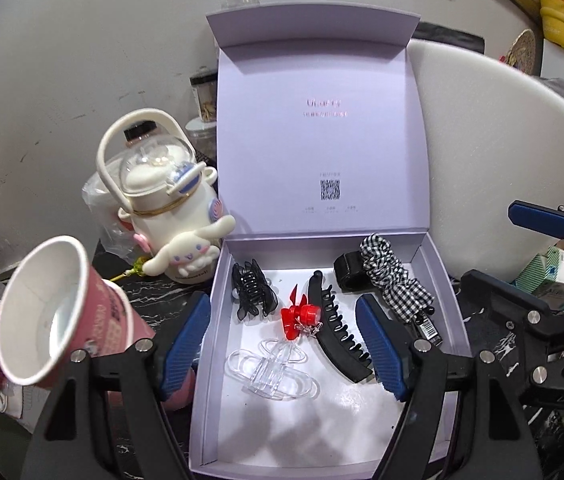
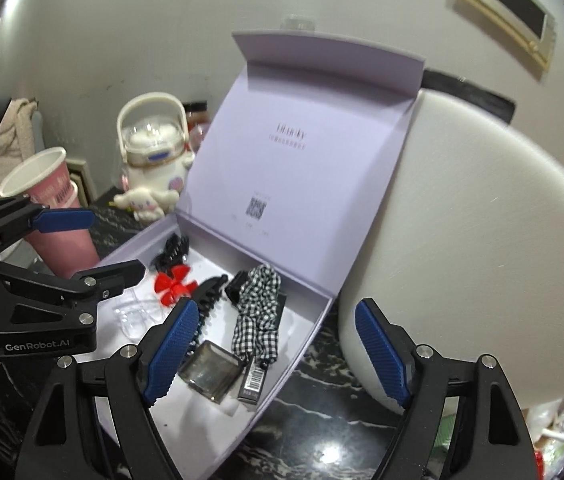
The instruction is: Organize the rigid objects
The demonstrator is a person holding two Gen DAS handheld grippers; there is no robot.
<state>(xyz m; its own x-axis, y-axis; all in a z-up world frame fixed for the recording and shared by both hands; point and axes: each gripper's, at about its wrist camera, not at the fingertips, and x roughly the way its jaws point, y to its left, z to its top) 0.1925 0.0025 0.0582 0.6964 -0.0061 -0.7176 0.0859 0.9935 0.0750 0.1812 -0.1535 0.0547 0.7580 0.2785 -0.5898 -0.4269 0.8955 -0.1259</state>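
Dark marbled surface (image 2: 313, 432), lilac box (image 1: 421, 252) lying lid-up. Left gripper (image 1: 282, 344) spread wide, empty, poised over clear clip (image 1: 272, 372) directly between its fingers. Right gripper (image 2: 278, 356) likewise spread, empty, near the box's corner. Probably mid-sorting; next, lowering and closing squarely on a clip.

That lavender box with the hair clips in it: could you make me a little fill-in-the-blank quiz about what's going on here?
1. The lid of the lavender box stands ____.
2. The bow-shaped clip lying between the black claw clip and the long black clip is coloured ____.
3. The left hand-held gripper hovers over the box with its jaws ____, holding nothing.
4. The scrunchie has a black-and-white ____ pattern.

Missing words: open; red; open; checked
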